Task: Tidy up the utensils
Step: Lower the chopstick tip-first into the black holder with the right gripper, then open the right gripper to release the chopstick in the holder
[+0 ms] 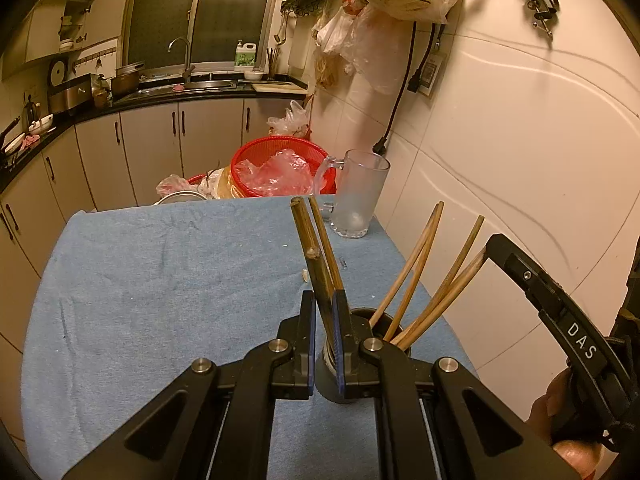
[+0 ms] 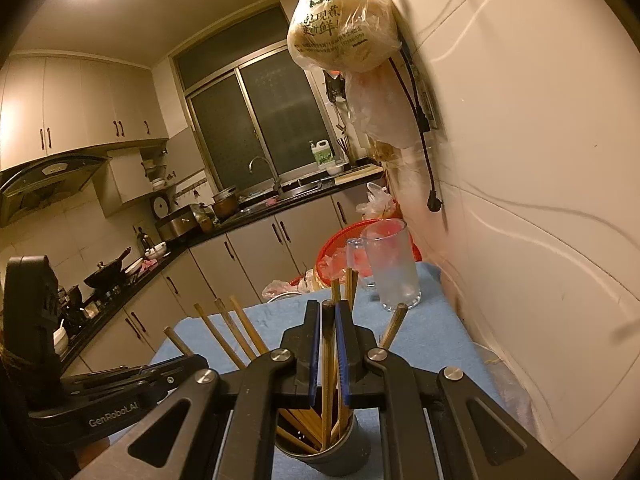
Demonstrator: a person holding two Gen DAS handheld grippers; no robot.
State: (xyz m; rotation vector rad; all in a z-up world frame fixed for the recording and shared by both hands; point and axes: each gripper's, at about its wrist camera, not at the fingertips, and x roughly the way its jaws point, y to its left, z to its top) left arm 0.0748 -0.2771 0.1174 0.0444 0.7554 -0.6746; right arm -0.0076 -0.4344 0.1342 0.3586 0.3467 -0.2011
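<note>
- My left tongs (image 1: 325,316) are pinched narrow on a pair of dark chopsticks (image 1: 316,248), which stick up and away from me between the blue pads.
- The lower ends of that pair go down behind the tongs toward the grey cup (image 1: 340,384); I cannot tell whether they touch its bottom.
- My right tongs (image 2: 329,332) are also closed narrow, gripping a dark-tipped chopstick (image 2: 328,344) that runs down into the cup (image 2: 340,452).
- The cup stands upright on the blue cloth (image 1: 160,280) that covers the tabletop, near the edge closest to me and toward the wall side.
- Several lighter bamboo chopsticks (image 1: 424,280) already lean in the cup, fanned out toward the wall (image 1: 520,160).
- In the left wrist view, the body of my right tongs shows at the right edge, with my hand (image 1: 560,412) wrapped around its handle.
- A frosted glass mug (image 1: 358,196) stands at the far corner of the tabletop, next to the wall, well apart from the cup.
- Beyond the far edge of the cloth sits a red basket (image 1: 280,160) holding crumpled plastic.
- A plastic bag (image 2: 344,20) with printed writing hangs on the wall above.
</note>
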